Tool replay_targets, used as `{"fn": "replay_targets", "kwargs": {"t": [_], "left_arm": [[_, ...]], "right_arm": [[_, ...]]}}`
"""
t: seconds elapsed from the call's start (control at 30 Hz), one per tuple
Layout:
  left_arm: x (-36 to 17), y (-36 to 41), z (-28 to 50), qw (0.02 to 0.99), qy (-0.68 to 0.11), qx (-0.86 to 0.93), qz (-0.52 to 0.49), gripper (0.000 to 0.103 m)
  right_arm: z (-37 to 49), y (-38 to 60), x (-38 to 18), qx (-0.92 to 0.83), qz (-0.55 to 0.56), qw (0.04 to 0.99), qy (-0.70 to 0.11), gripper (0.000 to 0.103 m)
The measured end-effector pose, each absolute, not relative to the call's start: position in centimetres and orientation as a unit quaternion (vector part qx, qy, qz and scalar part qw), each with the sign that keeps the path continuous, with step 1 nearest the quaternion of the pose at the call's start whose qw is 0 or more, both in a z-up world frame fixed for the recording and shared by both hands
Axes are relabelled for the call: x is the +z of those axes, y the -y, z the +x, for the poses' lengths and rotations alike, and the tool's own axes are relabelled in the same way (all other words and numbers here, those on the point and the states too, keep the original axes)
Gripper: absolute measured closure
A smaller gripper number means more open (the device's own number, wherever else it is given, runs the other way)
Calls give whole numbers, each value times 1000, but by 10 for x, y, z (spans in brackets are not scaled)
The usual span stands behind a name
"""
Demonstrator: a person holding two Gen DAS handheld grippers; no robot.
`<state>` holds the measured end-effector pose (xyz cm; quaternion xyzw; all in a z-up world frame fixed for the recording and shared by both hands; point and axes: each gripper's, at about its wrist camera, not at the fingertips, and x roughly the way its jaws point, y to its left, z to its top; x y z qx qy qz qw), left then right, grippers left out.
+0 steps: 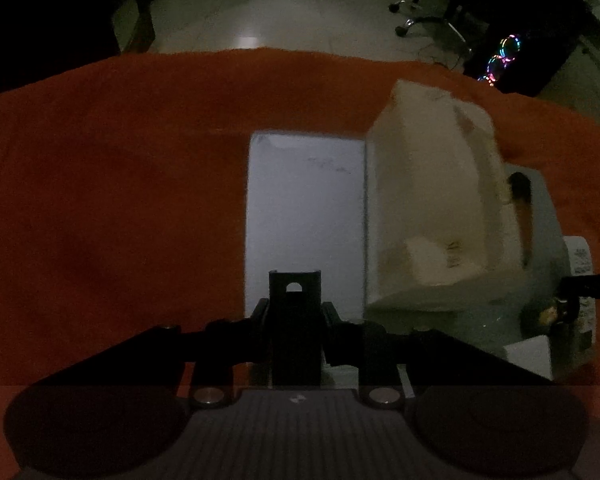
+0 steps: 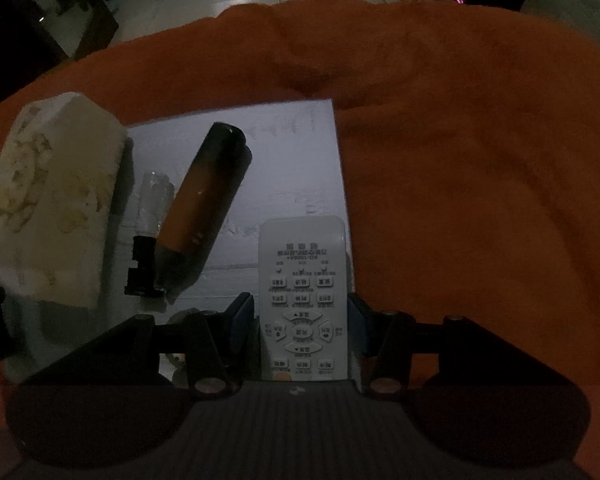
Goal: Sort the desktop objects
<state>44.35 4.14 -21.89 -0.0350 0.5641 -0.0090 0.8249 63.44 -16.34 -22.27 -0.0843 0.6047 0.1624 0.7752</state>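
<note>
Orange cloth (image 2: 460, 160) over the desk, pale tiled floor (image 1: 280, 8) beyond.

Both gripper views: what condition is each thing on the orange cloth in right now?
Left gripper: shut on a black clip.
Right gripper: astride the white remote; pad contact unclear.
White remote: flat, buttons up.
Amber bottle: lying on the white board.
Tissue pack: upright beside the bottle.
Orange cloth: wrinkled.

An orange cloth (image 1: 100, 184) covers the bench. Past its far edge lies a pale tiled floor (image 1: 284, 4), with an office chair base (image 1: 424, 20) and glowing coloured rings (image 1: 504, 56) beyond the far right corner.
</note>
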Motion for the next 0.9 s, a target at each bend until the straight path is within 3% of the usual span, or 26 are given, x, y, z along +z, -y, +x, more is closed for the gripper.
{"fn": "replay_targets", "kwargs": {"t": [0.9], "left_arm": [[-137, -37, 397, 852, -523, -19, -37, 82]], "right_arm": [[599, 179, -132, 177, -58, 813, -551, 50]]}}
